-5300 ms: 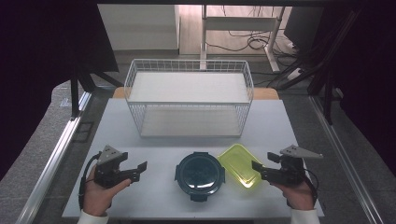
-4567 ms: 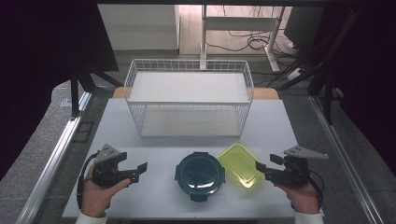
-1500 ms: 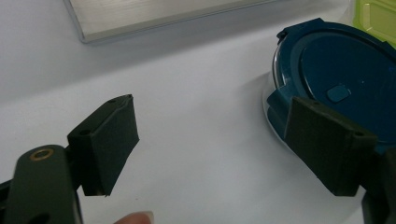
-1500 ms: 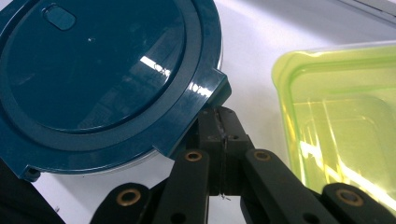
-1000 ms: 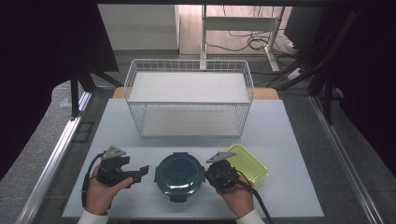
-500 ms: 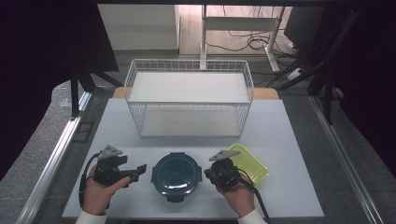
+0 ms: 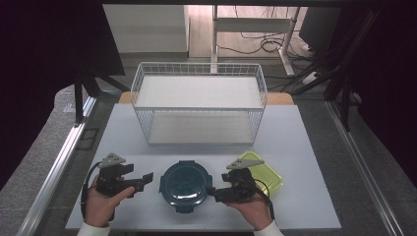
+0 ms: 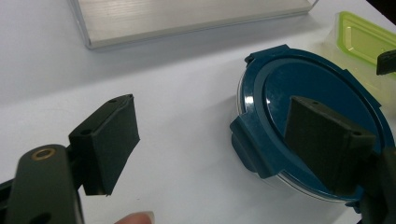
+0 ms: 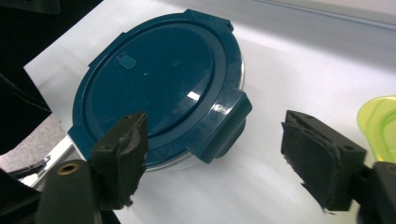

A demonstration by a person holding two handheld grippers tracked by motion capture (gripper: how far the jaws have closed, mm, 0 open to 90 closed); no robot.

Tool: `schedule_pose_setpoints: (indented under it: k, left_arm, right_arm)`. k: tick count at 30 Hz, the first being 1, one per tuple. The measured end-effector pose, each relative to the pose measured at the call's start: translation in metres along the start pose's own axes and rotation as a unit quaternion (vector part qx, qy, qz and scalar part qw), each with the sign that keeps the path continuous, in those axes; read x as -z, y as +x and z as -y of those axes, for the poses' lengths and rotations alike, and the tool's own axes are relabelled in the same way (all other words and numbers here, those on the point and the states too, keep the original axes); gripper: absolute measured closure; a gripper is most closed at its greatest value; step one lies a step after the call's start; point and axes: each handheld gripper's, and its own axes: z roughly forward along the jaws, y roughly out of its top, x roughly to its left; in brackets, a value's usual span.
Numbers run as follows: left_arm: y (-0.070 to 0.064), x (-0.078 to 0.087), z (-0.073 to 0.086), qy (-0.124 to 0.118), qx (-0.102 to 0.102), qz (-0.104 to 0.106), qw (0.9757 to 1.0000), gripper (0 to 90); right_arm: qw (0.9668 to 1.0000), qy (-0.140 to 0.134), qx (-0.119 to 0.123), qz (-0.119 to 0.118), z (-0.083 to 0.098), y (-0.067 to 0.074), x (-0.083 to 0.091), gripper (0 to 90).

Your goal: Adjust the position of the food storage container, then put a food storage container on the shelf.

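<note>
Partly, the right gripper (image 7: pixel 210 191) hides the green container (image 7: pixel 263 176).

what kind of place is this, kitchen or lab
Likely a lab or test workspace, not a kitchen: a bare white table with a wire basket, desk legs and loose cables on the floor behind.

The round container (image 7: pixel 185 183) sits before the wire basket (image 7: pixel 198 103), the rectangular container (image 7: pixel 264 173) to its right.
</note>
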Motion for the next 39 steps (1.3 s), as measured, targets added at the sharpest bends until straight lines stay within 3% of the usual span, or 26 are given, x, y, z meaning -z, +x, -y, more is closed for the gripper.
schedule_pose_setpoints:
  k: [4, 12, 15, 16, 19, 22, 23, 25, 28, 31, 32, 33, 36, 39]
  left_arm:
    - [0.001, -0.002, 0.001, 0.003, 0.000, 0.004, 1.0000, 16.7]
    - [-0.002, -0.006, 0.002, 0.009, 0.015, 0.022, 0.9996, 13.5]
    - [-0.005, -0.010, 0.003, 0.013, 0.032, 0.049, 0.9982, 10.7]
    - [-0.005, -0.010, 0.003, 0.013, 0.032, 0.049, 0.9982, 9.9]
    - [-0.003, -0.017, 0.005, 0.014, 0.070, 0.091, 0.9933, 8.1]
    - [-0.002, -0.020, 0.007, 0.015, 0.082, 0.101, 0.9913, 7.5]
    - [-0.001, -0.023, 0.009, 0.016, 0.094, 0.109, 0.9895, 6.4]
    - [0.000, -0.026, 0.010, 0.018, 0.104, 0.110, 0.9883, 6.0]
    - [-0.001, -0.032, 0.013, 0.026, 0.114, 0.124, 0.9855, 5.6]
    - [-0.003, -0.040, 0.016, 0.037, 0.120, 0.139, 0.9823, 5.4]
    - [-0.003, -0.040, 0.016, 0.037, 0.120, 0.139, 0.9823, 5.2]
    - [-0.004, -0.044, 0.017, 0.043, 0.125, 0.149, 0.9801, 5.2]
    - [-0.005, -0.047, 0.018, 0.048, 0.128, 0.156, 0.9782, 5.4]
    - [-0.006, -0.051, 0.019, 0.059, 0.129, 0.154, 0.9779, 9.7]
  right_arm:
    - [1.0000, -0.004, 0.002, -0.005, 0.000, 0.000, 0.000, 20.2]
    - [0.9992, -0.023, -0.031, -0.015, -0.002, -0.004, 0.004, 16.4]
    - [0.9982, -0.028, -0.044, -0.030, -0.002, -0.002, 0.003, 15.8]
    - [0.9982, -0.028, -0.044, -0.030, -0.002, -0.002, 0.003, 15.8]
    - [0.9970, -0.026, -0.059, -0.042, -0.001, -0.001, -0.001, 15.3]
    - [0.9960, -0.026, -0.069, -0.051, -0.001, -0.001, -0.003, 14.7]
    - [0.9941, -0.026, -0.087, -0.058, 0.000, -0.001, -0.007, 14.3]
    - [0.9933, -0.022, -0.096, -0.059, 0.002, -0.001, -0.012, 13.5]
    - [0.9926, -0.013, -0.107, -0.056, 0.004, 0.000, -0.021, 11.6]
    - [0.9896, -0.010, -0.132, -0.057, 0.008, 0.000, -0.028, 11.0]
    - [0.9896, -0.010, -0.132, -0.057, 0.008, 0.000, -0.028, 11.0]
    - [0.9869, -0.010, -0.149, -0.061, 0.010, -0.002, -0.032, 10.9]
    - [0.9851, -0.009, -0.159, -0.064, 0.011, -0.002, -0.034, 10.9]
    - [0.9835, -0.008, -0.167, -0.067, 0.012, -0.003, -0.039, 11.2]
